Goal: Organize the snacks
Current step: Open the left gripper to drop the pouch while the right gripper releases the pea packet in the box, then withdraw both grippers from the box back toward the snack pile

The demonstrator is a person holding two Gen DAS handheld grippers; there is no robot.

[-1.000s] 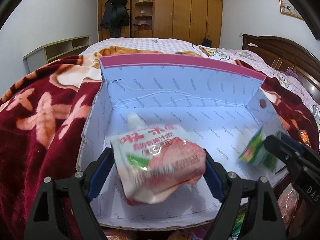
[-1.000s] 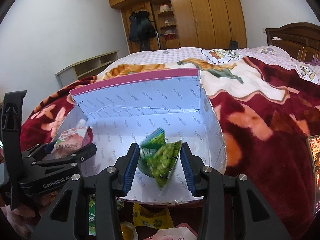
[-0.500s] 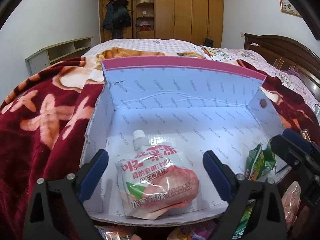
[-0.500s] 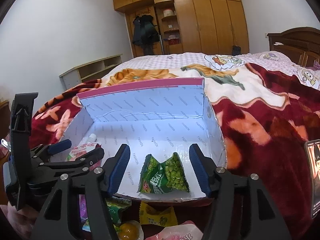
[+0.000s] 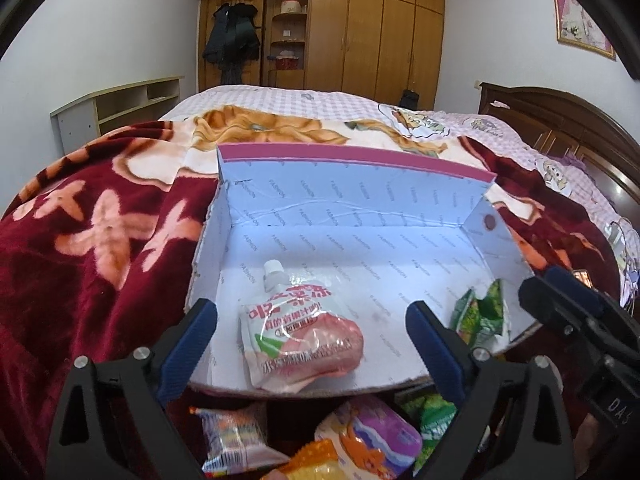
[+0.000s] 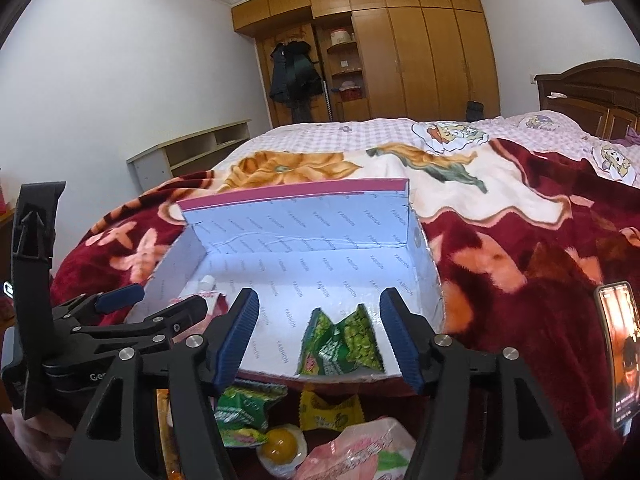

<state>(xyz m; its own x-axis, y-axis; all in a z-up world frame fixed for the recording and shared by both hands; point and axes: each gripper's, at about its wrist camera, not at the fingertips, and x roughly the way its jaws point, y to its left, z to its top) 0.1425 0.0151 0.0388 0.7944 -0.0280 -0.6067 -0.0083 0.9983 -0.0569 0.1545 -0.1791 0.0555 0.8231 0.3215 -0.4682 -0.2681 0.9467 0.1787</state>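
Left gripper [image 5: 312, 324] stands spread wide; the pink jelly pouch [image 5: 302, 338] lies flat between its pads, untouched, at the near left of the open box [image 5: 360, 216]. Right gripper [image 6: 320, 334], likewise spread, flanks the green pea packet [image 6: 344, 344] at the box's near right, pads clear

White walls [image 5: 100, 32], wooden wardrobe [image 5: 376, 36], bed [image 6: 520, 240]

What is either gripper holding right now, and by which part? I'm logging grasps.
Nothing. The left gripper stands open around the released pink jelly pouch; the right gripper, jaws just opened, flanks the green pea packet.
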